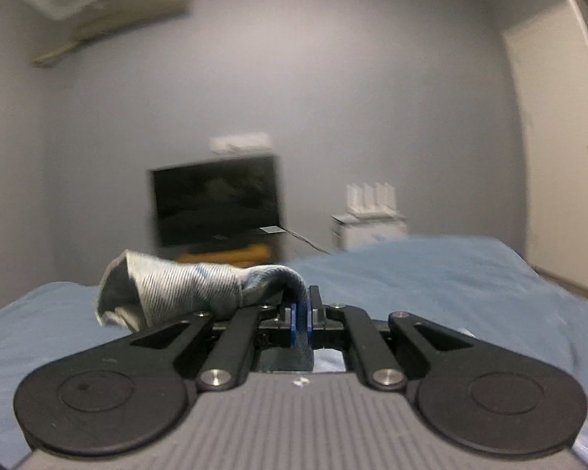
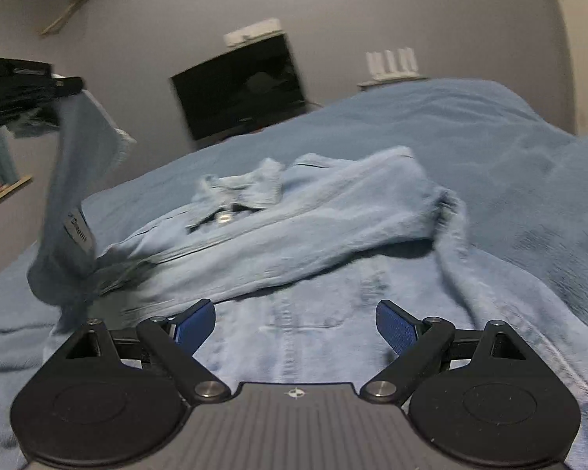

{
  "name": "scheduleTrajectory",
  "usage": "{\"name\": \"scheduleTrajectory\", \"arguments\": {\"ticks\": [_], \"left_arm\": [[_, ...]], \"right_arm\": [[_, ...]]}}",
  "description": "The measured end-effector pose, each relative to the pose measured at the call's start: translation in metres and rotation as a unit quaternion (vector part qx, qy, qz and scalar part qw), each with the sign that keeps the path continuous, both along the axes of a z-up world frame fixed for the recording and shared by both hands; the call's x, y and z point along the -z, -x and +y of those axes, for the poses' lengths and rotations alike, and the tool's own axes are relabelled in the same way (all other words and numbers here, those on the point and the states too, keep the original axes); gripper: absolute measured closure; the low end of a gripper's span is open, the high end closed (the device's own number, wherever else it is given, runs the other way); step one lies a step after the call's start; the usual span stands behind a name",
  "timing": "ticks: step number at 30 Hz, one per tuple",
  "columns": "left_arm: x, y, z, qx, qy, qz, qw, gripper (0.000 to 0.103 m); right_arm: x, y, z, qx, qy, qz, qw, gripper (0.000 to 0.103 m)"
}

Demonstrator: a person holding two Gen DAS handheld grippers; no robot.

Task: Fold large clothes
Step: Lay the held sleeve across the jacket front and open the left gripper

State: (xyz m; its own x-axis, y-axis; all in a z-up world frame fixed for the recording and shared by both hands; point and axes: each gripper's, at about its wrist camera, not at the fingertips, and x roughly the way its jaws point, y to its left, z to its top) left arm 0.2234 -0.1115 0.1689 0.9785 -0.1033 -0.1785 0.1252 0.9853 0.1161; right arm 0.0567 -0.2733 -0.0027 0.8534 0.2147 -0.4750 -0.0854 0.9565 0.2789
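Observation:
A light blue denim shirt [image 2: 313, 231] lies on the blue bedspread [image 2: 490, 137], collar toward the far side, one sleeve folded across the body. My left gripper [image 1: 301, 323] is shut on a part of the shirt [image 1: 184, 290] and holds it up above the bed; the cloth bunches to the left of the pads. In the right wrist view the left gripper [image 2: 64, 86] shows at upper left with the shirt's left side hanging from it. My right gripper [image 2: 296, 323] is open and empty, low over the shirt's front.
A dark TV screen [image 1: 215, 203] stands against the grey wall beyond the bed. A small white cabinet [image 1: 368, 229] with a white router on top is to its right. A white door [image 1: 560, 156] is at the far right.

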Motion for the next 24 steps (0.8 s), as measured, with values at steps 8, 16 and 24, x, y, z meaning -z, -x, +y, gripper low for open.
{"name": "scheduleTrajectory", "arguments": {"ticks": [8,16,24], "left_arm": [[0.081,-0.034,-0.082,0.036,-0.033,0.190,0.9806,0.047],[0.105,0.050,-0.001,0.014,-0.095,0.147,0.9845,0.002],[0.157,0.112,0.137,-0.096,-0.015,0.240,0.9660,0.003]], "right_arm": [[0.014,-0.007,-0.031,0.073,-0.048,0.034,0.996,0.012],[0.016,-0.010,-0.025,0.058,-0.041,0.031,0.997,0.012],[0.016,-0.016,0.000,0.010,-0.001,0.005,1.000,0.012]]}}
